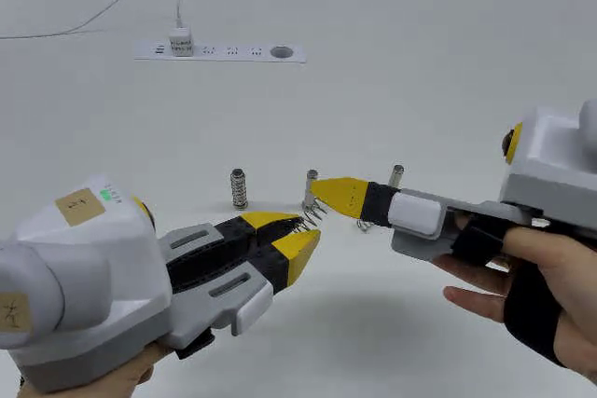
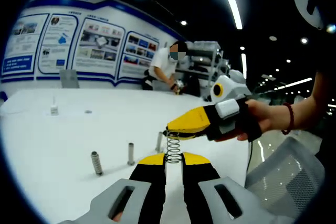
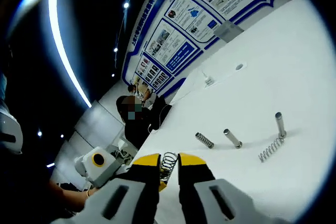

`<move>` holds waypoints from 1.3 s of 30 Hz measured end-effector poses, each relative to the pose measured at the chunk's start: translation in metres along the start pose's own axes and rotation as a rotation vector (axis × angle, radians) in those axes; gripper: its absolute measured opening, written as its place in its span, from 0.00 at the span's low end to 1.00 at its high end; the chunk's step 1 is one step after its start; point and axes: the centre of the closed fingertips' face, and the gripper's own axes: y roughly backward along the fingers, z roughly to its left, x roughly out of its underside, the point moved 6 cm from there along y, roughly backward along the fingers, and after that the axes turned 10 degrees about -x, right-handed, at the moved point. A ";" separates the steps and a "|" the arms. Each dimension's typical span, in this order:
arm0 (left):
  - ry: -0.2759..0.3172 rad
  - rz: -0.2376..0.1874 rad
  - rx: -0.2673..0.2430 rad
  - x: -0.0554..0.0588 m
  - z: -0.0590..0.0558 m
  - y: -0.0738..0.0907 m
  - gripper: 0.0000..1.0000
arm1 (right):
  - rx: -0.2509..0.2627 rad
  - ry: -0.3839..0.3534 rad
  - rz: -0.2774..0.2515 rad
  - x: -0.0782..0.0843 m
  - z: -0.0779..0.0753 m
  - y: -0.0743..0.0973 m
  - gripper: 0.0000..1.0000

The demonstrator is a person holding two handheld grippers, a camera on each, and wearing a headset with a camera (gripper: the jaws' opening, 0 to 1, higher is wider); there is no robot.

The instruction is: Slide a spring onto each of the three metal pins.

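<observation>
Three short metal pins stand in a row on the white table. The left pin [image 1: 239,188] wears a spring; the middle pin [image 1: 311,187] and the right pin [image 1: 396,175] are bare. Just in front of the middle pin a spring [image 1: 312,214] hangs in the air between both grippers. My left gripper [image 1: 300,233] is shut on its lower end and my right gripper [image 1: 317,195] on its upper end. In the left gripper view the spring [image 2: 173,148] rises from my jaws to the right gripper [image 2: 170,131]. Another loose spring [image 3: 270,149] lies by the right pin [image 3: 280,124].
A white power strip [image 1: 219,50] with a plugged charger and cable lies at the table's far side. A person [image 2: 165,69] stands beyond the table, and a grey chair [image 2: 283,177] sits off its right edge.
</observation>
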 end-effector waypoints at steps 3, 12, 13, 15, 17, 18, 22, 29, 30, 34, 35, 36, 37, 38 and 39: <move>-0.004 0.003 0.004 0.001 -0.001 0.001 0.10 | -0.021 -0.046 -0.002 0.001 0.001 0.000 0.12; -0.010 0.003 -0.001 0.001 0.000 0.001 0.11 | -0.037 -0.049 -0.009 0.002 0.005 -0.002 0.11; -0.009 0.003 -0.003 0.001 0.000 0.001 0.11 | -0.037 -0.042 -0.009 0.002 0.005 -0.002 0.11; -0.003 0.005 -0.008 0.001 0.001 0.001 0.11 | -0.037 -0.036 -0.010 0.002 0.005 -0.003 0.11; 0.010 0.014 -0.006 0.002 0.001 0.000 0.11 | -0.034 -0.027 -0.008 0.002 0.005 -0.003 0.11; 0.008 0.017 -0.010 0.002 0.002 0.000 0.12 | -0.031 -0.020 -0.006 0.002 0.005 -0.004 0.11; -0.016 0.050 -0.025 0.007 0.004 -0.001 0.15 | -0.029 0.010 -0.020 -0.003 0.005 -0.004 0.11; -0.075 0.076 -0.049 0.013 0.006 -0.001 0.25 | 0.001 0.129 -0.001 -0.013 0.004 -0.004 0.11; -0.075 0.077 -0.048 0.013 0.006 -0.001 0.25 | 0.003 0.138 -0.002 -0.015 0.004 -0.004 0.11; -0.099 0.096 -0.069 0.018 0.008 -0.001 0.31 | 0.021 0.203 0.002 -0.024 0.001 -0.006 0.11; -0.097 0.104 -0.071 0.019 0.009 -0.001 0.32 | 0.025 0.217 0.003 -0.026 0.000 -0.006 0.11; -0.096 0.116 -0.074 0.021 0.009 -0.001 0.34 | 0.029 0.240 0.007 -0.029 -0.001 -0.007 0.11; -0.100 0.117 -0.075 0.022 0.010 -0.001 0.34 | 0.036 0.258 0.013 -0.031 -0.002 -0.008 0.11; -0.108 0.123 -0.079 0.023 0.010 -0.001 0.35 | 0.049 0.286 0.022 -0.034 -0.004 -0.008 0.11; -0.111 0.126 -0.080 0.024 0.010 -0.001 0.35 | 0.053 0.301 0.025 -0.035 -0.005 -0.009 0.11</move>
